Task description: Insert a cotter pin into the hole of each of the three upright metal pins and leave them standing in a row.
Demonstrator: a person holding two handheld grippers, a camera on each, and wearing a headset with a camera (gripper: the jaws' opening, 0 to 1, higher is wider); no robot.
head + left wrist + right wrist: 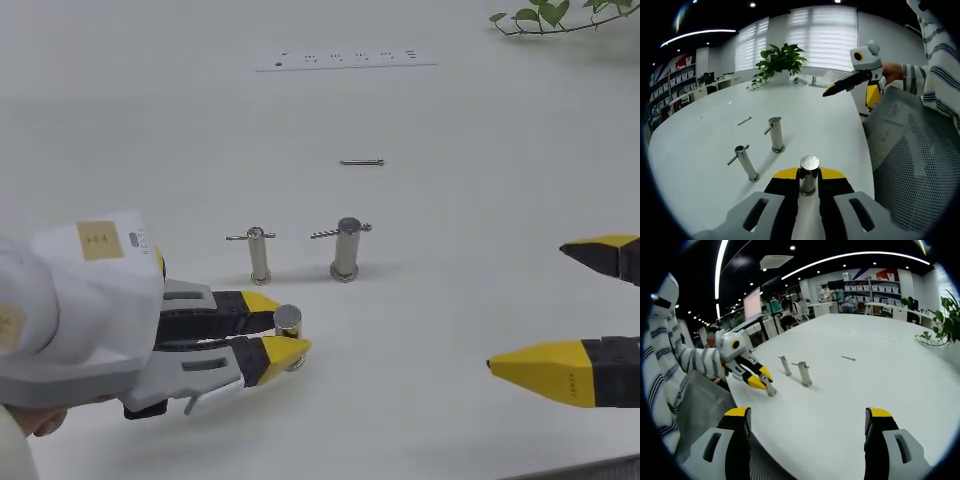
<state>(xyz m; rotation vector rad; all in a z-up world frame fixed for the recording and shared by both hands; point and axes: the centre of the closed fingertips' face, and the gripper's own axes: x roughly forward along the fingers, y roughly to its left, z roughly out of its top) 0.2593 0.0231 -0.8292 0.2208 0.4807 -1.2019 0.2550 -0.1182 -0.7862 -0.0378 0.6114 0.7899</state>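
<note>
metal pin (288, 319) clamped upright in left gripper (290, 326); right gripper (526, 307) spread.

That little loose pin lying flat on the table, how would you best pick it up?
Pinch the cotter pin across the middle of its shaft, coming straight down from above. It lies flat on the table, thin and long, so only its sides offer grip. The open right gripper is free.
</note>
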